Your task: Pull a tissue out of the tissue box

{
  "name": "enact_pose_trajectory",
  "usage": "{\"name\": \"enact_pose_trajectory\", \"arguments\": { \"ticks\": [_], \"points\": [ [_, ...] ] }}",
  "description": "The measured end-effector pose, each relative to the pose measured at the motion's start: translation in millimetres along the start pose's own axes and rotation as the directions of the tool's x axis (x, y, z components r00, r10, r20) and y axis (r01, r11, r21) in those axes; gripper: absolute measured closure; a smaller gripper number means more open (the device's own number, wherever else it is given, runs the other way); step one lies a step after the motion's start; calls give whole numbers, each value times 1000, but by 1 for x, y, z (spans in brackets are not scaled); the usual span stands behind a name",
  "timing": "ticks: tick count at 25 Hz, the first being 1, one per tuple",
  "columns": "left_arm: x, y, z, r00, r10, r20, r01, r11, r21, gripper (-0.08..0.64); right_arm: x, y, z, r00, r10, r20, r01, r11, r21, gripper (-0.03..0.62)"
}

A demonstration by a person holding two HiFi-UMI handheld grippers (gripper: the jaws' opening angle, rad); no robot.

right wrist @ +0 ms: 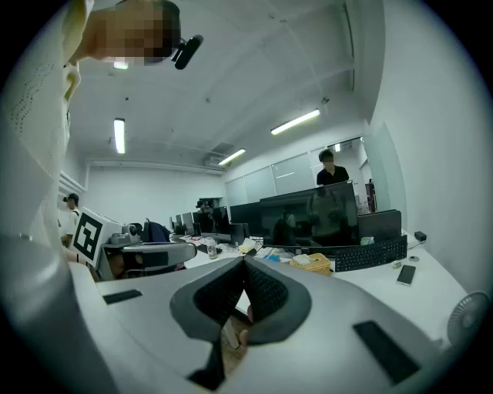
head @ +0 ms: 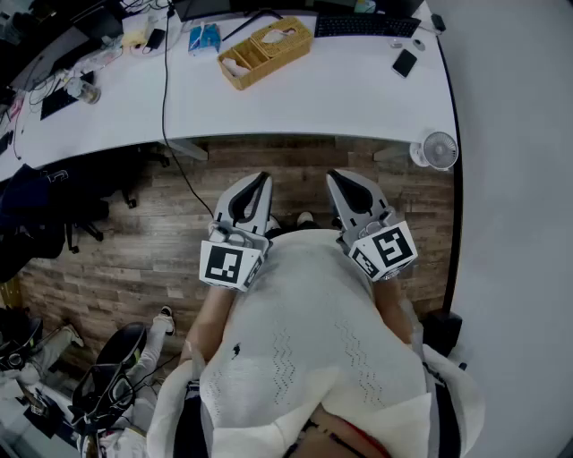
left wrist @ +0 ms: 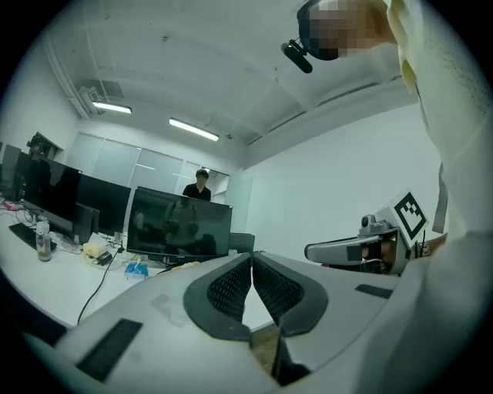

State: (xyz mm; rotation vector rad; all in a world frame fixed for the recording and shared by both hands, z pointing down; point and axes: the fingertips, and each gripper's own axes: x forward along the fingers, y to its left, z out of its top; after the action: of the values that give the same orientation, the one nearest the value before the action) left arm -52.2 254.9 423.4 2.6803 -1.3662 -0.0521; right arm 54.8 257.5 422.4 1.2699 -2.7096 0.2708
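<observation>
A woven tissue box (head: 265, 52) stands on the white desk (head: 340, 89), with white tissue (head: 283, 36) showing at its top. In the right gripper view the tissue box (right wrist: 316, 264) sits left of a keyboard. I hold both grippers close to my chest over the wooden floor, well short of the desk. My left gripper (head: 261, 177) is shut, its padded jaws meeting at the tips with nothing between them (left wrist: 252, 256). The right gripper (head: 334, 176) is shut and empty too (right wrist: 244, 261).
On the desk lie a blue packet (head: 204, 38), a keyboard (head: 365, 27), a phone (head: 405, 63), a small fan (head: 439, 150) at the near right corner and a bottle (head: 85, 89). A cable (head: 166, 98) hangs off the desk. Monitors (left wrist: 181, 223) line the back, with a person standing behind them. A chair (head: 112, 367) stands at my left.
</observation>
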Motion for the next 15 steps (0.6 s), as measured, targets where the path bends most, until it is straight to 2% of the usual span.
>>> {"name": "enact_pose_trajectory", "arguments": {
  "ticks": [15],
  "points": [
    [-12, 26, -6, 1000, 7, -6, -7, 1000, -2, 541, 24, 23, -8, 1000, 25, -16, -25, 1000, 1, 592]
  ]
}}
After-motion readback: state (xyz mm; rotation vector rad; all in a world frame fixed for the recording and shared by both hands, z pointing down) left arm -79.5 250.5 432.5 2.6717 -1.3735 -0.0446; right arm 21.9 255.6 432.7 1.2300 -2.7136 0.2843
